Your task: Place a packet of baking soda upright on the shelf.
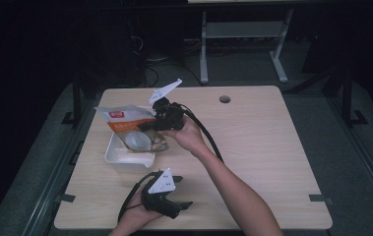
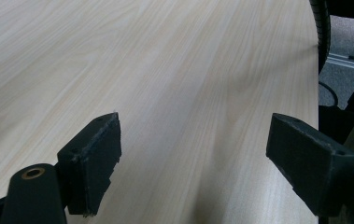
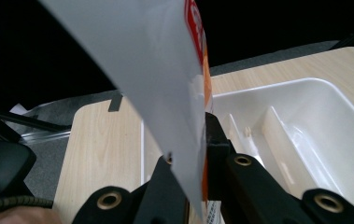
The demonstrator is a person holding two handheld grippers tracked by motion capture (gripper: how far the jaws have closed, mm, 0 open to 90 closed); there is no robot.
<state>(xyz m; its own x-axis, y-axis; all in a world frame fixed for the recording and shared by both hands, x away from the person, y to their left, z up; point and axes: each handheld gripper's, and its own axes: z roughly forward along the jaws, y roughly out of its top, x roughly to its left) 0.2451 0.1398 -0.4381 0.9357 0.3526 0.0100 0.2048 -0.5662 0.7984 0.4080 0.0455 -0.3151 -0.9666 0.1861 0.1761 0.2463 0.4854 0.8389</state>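
The right gripper point(image 1: 150, 125) pinches a snack bag point(image 1: 127, 125) tight above the white tray point(image 1: 125, 160) near the desk's point(image 1: 263, 147) left edge; the left gripper point(image 1: 181, 204) rests wide open, empty, at the near edge.

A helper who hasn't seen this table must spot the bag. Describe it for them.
On the wooden table, look left to the white tray. Above it the right gripper pinches a flat packet: orange-and-white with a red logo and a clear window.
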